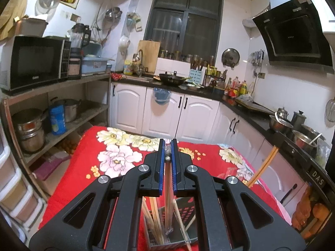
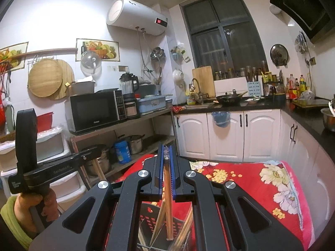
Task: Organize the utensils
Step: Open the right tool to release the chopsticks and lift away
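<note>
My left gripper (image 1: 167, 146) is shut on a clear-wrapped pair of chopsticks (image 1: 168, 198) that hangs straight down into a dark perforated utensil holder (image 1: 184, 213) on the red floral cloth (image 1: 117, 159). Several loose wooden chopsticks (image 1: 155, 217) lean inside the holder. My right gripper (image 2: 166, 150) is shut on another wrapped pair of chopsticks (image 2: 168, 205), which also hangs down into the same holder (image 2: 146, 215) among other chopsticks (image 2: 184, 230). The left gripper's handle (image 2: 41, 171) shows at the left of the right wrist view, held by a hand.
The red floral cloth (image 2: 261, 188) covers a table. White kitchen cabinets (image 1: 163, 113) and a dark counter (image 1: 247, 108) with pots run behind and to the right. A shelf with a microwave (image 1: 35, 60) and pots stands to the left.
</note>
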### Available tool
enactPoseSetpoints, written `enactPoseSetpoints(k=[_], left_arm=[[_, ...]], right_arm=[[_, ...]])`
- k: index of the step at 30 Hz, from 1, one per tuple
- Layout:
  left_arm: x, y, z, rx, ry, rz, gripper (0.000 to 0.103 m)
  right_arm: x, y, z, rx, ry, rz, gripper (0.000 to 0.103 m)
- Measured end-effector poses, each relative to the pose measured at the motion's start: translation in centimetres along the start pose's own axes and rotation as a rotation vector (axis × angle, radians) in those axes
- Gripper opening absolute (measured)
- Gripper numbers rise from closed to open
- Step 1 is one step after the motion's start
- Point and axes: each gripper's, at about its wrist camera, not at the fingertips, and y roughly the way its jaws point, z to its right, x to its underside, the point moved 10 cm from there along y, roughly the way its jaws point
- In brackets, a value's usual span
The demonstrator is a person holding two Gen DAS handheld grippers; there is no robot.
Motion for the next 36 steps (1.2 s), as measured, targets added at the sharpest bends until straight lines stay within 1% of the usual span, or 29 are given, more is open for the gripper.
enactPoseSetpoints(k=[4, 10, 22, 36], left_arm=[[1.2, 0.7, -0.7, -0.003, -0.01, -0.025, 0.001], [2.8, 1.8, -1.2, -0.003, -0.027, -0.058, 0.001], [5.1, 3.3, -1.3, 0.011, -0.044, -0.096, 0.001], [6.1, 3.5, -0.8, 0.022, -0.038, -0.127, 0.002]], right_arm=[[1.1, 0.7, -0.2, -0.009, -0.008, -0.006, 0.005], [2.8, 2.1, -0.1, -0.015, 0.003, -0.038, 0.006], [5.3, 3.7, -0.1, -0.023, 0.019, -0.087, 0.006], [7.5, 4.6, -0.1, -0.032, 0.042, -0.161, 0.006]])
